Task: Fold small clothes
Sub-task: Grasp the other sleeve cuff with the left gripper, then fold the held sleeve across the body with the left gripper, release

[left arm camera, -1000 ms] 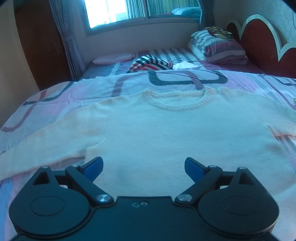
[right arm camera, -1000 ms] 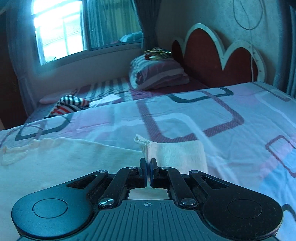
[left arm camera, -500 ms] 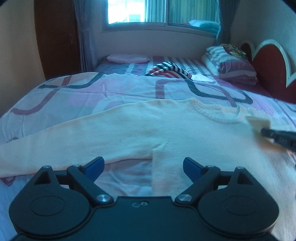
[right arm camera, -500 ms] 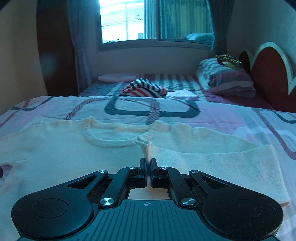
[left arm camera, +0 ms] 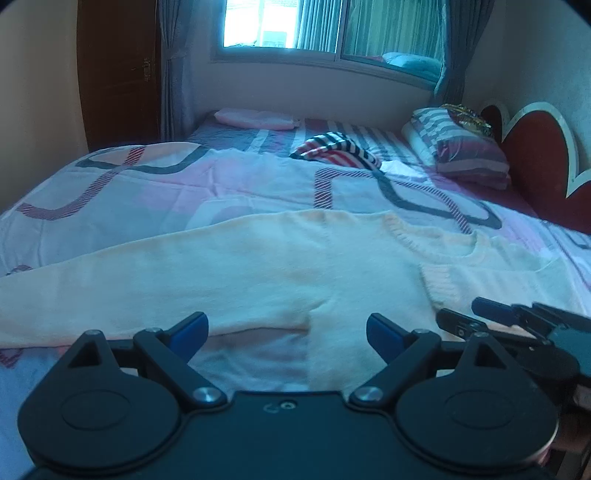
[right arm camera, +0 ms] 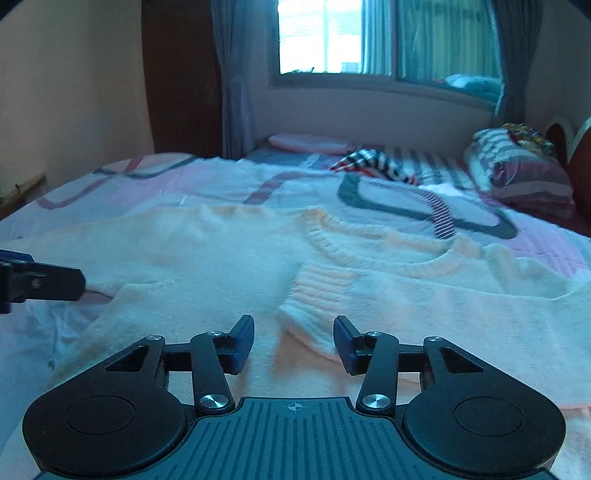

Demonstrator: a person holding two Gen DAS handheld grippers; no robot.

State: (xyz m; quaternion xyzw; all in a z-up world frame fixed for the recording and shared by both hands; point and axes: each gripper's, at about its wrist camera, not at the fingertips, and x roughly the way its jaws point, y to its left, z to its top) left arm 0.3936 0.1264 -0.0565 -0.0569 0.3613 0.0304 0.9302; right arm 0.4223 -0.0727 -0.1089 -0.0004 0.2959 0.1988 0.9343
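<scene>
A cream knit sweater (left arm camera: 258, 266) lies flat, front up, on the patterned bedspread (left arm camera: 221, 184). Its right sleeve is folded across the chest, with the ribbed cuff (right arm camera: 314, 295) lying below the neckline. My right gripper (right arm camera: 293, 332) hovers low over that cuff. Its jaws are opening; the cuff's end lies between the fingers and neither pad presses on it. My left gripper (left arm camera: 288, 334) stands open and empty above the sweater's left armpit, where the outstretched left sleeve (left arm camera: 92, 291) meets the body. Each gripper shows in the other's view: the right gripper (left arm camera: 480, 314), the left gripper (right arm camera: 40, 282).
A striped garment (left arm camera: 336, 149) and a pink folded cloth (left arm camera: 255, 118) lie farther up the bed. Stacked striped pillows (left arm camera: 458, 147) rest against the red headboard (left arm camera: 535, 166) at the right. A dark wardrobe (left arm camera: 118, 74) and a curtained window (left arm camera: 280, 22) stand beyond.
My right gripper carried the cuff leftward across the sweater's chest, then its jaws came apart and let the cuff go. My left gripper shifted left to the armpit and stopped.
</scene>
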